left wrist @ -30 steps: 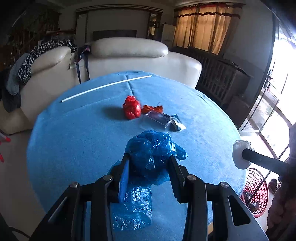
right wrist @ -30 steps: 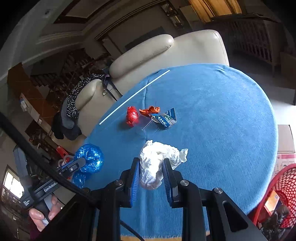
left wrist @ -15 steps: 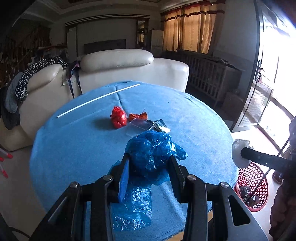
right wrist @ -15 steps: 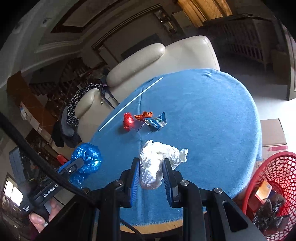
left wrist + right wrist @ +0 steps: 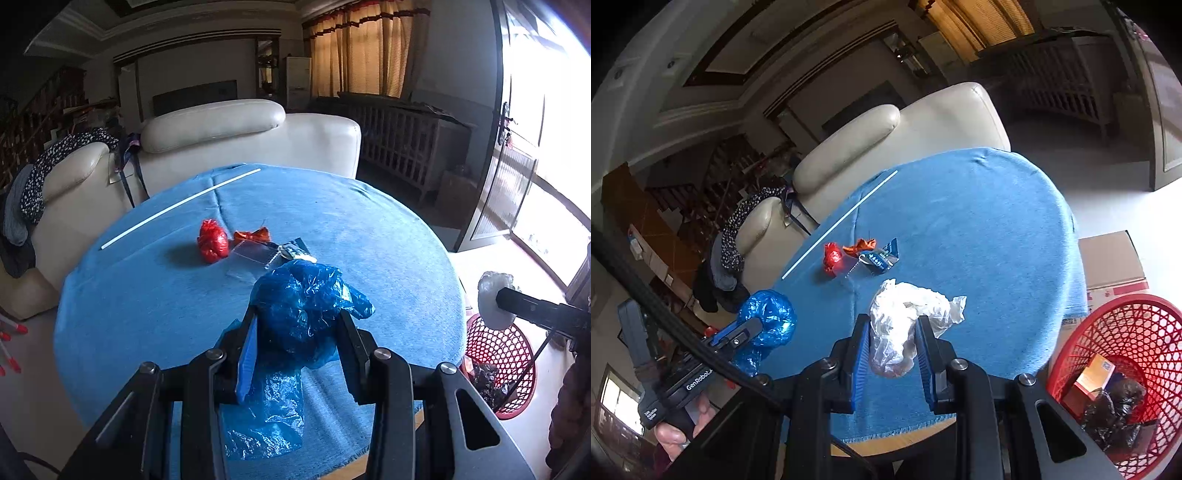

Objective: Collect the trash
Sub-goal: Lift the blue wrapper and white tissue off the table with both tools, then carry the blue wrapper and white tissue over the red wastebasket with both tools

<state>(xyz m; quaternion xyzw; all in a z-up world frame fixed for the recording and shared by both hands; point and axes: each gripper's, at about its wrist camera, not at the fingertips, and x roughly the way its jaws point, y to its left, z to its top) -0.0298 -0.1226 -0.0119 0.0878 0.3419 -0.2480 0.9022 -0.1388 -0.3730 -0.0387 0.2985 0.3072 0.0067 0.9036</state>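
My left gripper (image 5: 297, 325) is shut on a crumpled blue plastic bag (image 5: 299, 314), held above the near edge of the round blue table (image 5: 147, 295). The right gripper (image 5: 892, 332) is shut on a crumpled white plastic bag (image 5: 901, 325) over the table's near side. In the right wrist view the left gripper (image 5: 764, 325) with the blue plastic bag (image 5: 768, 317) shows at the left. A red basket (image 5: 1115, 354) stands on the floor at the right, with dark trash inside. On the table lie a red wrapper (image 5: 212, 240), an orange wrapper (image 5: 253, 235), a clear packet (image 5: 251, 256) and a blue packet (image 5: 881, 258).
A long white stick (image 5: 177, 206) lies across the table's far left. A cream sofa (image 5: 240, 136) stands behind the table, with clothes draped on it. A cardboard box (image 5: 1112, 262) sits on the floor beside the red basket (image 5: 498, 354). A hand (image 5: 676, 435) holds the left gripper.
Both grippers have pulled back from the table with their bags still held. The table looks smaller and farther, and the red basket has come more fully into view at the right.
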